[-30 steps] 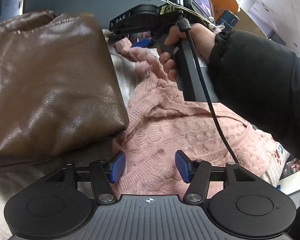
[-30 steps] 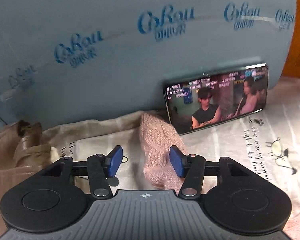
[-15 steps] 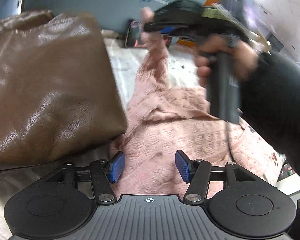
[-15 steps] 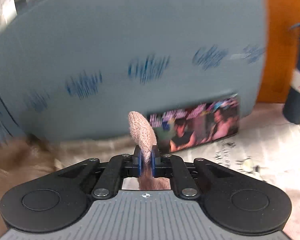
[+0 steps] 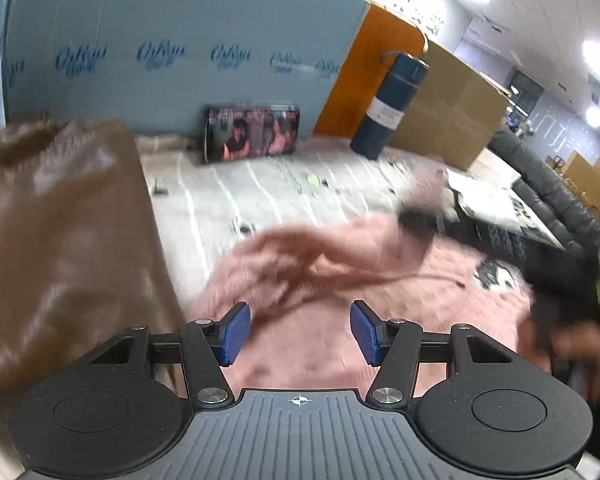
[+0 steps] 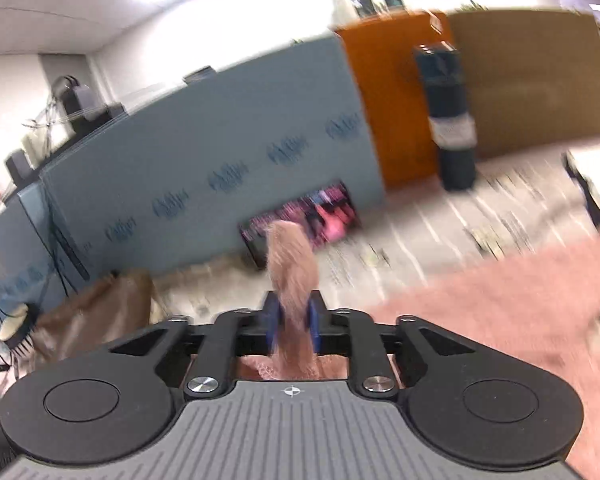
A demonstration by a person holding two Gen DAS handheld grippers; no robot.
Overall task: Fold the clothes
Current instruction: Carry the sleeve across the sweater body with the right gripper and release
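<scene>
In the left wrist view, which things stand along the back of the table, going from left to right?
Brown leather garment → phone showing a video → dark blue bottle → cardboard box. The blue board runs behind the first two, so it has no place in this order.

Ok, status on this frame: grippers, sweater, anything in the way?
Left gripper open, over pink sweater. Right gripper shut on sweater sleeve. Brown leather garment alongside on the left, edge at the sweater.
</scene>
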